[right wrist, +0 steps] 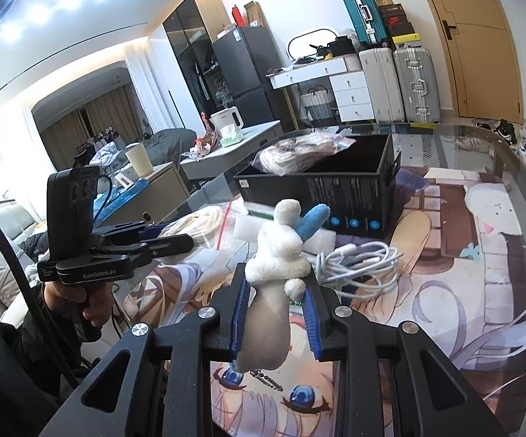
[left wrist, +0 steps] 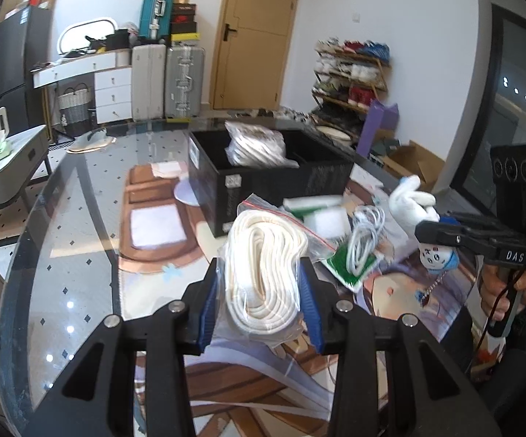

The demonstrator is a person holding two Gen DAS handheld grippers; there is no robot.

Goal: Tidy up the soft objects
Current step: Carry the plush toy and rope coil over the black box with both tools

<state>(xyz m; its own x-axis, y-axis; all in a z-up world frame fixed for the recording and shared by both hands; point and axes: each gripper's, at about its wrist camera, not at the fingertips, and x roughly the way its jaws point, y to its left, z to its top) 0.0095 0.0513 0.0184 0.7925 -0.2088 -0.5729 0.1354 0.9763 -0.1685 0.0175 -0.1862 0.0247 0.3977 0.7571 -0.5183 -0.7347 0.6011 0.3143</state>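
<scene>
My left gripper [left wrist: 261, 273] is shut on a clear zip bag of coiled white rope [left wrist: 263, 262], held above the glass table [left wrist: 62, 255]. From the right wrist view this gripper [right wrist: 186, 236] shows at the left with the same bag [right wrist: 204, 224]. My right gripper [right wrist: 277, 291] is shut on a white plush rabbit [right wrist: 277, 255] with one blue ear and a ball chain hanging below. The left wrist view shows that rabbit [left wrist: 408, 200] at the right. A black box [left wrist: 270, 182] behind holds another bagged rope coil [left wrist: 255, 144].
A coiled white cable [right wrist: 357, 262] and white foam pieces [left wrist: 326, 218] lie on the printed mat [right wrist: 481, 255] in front of the black box [right wrist: 350, 189]. A green card [left wrist: 350, 266] lies under the cable. Suitcases, drawers and a shoe rack stand beyond the table.
</scene>
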